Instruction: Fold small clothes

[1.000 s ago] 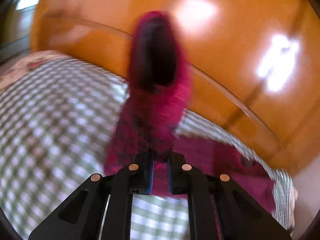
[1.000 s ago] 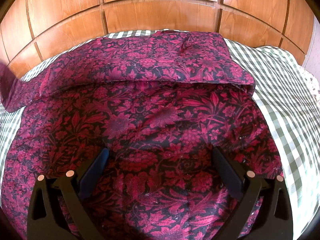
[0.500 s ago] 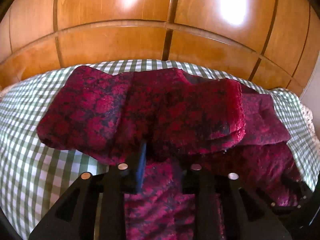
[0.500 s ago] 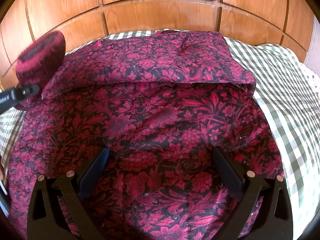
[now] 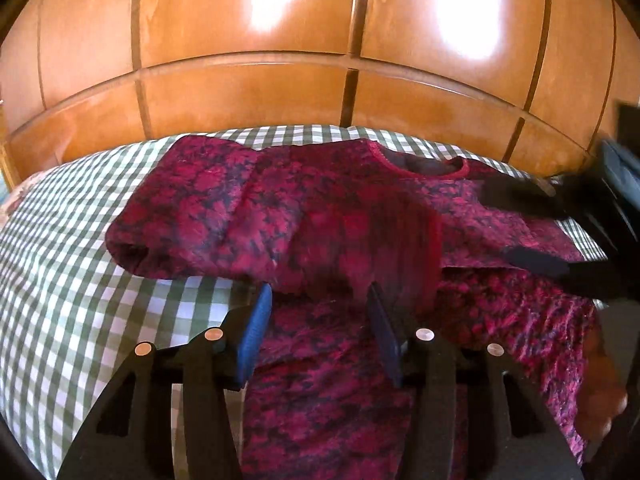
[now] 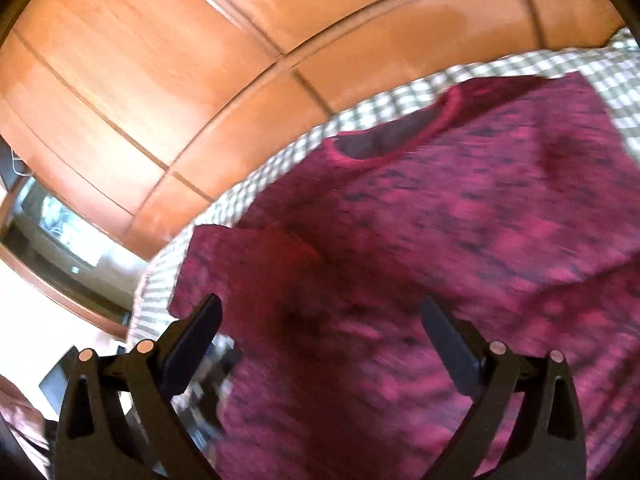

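A dark red floral garment lies on the green-and-white checked sheet, neckline toward the headboard. Its left sleeve is folded in across the body. My left gripper is low over the garment just short of that fold. Its blue pads are opening, with cloth under the gap but nothing pinched. My right gripper hovers open and empty above the garment, in a blurred, tilted view. The left wrist view shows its dark fingers at the right edge.
A wooden panelled headboard rises close behind the bed. In the right wrist view the bed's left edge drops off to a bright floor and a window-like opening. Bare checked sheet lies left of the garment.
The left gripper carried the sleeve over the garment, lowered it and let go, and its jaws parted. The right gripper, still until half a second ago, has swung left and lifted, tilting its view.
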`<move>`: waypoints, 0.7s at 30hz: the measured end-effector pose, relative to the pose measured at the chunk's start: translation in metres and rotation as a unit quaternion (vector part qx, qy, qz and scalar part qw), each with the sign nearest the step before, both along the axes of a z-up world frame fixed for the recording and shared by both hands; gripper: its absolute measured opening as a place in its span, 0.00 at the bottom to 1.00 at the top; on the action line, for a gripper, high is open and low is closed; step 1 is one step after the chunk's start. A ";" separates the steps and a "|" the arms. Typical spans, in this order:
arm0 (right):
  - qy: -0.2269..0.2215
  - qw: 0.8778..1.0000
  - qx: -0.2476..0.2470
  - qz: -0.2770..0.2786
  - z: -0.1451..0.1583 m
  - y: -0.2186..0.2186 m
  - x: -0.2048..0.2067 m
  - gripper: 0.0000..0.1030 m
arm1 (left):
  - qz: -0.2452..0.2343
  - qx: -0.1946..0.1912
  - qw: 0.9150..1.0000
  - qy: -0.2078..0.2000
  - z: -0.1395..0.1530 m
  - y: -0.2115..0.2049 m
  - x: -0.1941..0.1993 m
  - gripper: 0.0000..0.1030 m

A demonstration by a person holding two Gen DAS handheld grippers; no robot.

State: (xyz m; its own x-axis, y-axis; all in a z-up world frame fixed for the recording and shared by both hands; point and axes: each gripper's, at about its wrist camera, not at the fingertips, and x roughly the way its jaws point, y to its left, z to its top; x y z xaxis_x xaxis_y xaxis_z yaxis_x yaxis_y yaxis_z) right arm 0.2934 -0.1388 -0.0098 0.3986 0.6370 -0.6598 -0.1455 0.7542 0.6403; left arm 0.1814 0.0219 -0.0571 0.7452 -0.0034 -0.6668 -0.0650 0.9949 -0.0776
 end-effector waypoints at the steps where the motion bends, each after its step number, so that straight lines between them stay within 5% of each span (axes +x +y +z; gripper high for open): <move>1: 0.014 1.000 0.002 0.006 -0.005 0.012 0.009 0.96 | 0.002 -0.002 1.000 0.000 0.000 0.002 0.000 0.47; 4: 0.042 0.999 -0.006 0.012 -0.016 0.035 0.026 0.95 | 0.012 -0.008 1.000 -0.001 0.000 0.008 -0.001 0.64; 6: 0.048 0.999 -0.019 0.017 -0.021 0.049 0.033 0.87 | 0.021 -0.014 1.000 -0.005 -0.001 0.015 -0.003 0.64; 9: 0.046 0.997 -0.050 0.027 -0.024 0.065 0.037 0.57 | 0.032 -0.023 0.999 0.003 -0.004 0.023 -0.003 0.64; 12: 0.041 0.997 -0.049 0.052 -0.026 0.070 0.031 0.16 | 0.052 -0.039 0.998 0.011 -0.007 0.036 -0.004 0.64; 21: -0.048 0.996 -0.037 0.064 0.037 0.065 0.011 0.11 | 0.159 -0.104 0.980 0.054 -0.029 0.099 -0.007 0.64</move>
State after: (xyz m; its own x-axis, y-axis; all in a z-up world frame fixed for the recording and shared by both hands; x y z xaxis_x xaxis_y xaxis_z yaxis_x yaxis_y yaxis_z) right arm 0.3048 -0.0736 0.0269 0.3800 0.6376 -0.6702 -0.3018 0.7703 0.5618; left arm 0.1745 0.1213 -0.0860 0.6550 0.0736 -0.7520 -0.3881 0.8867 -0.2512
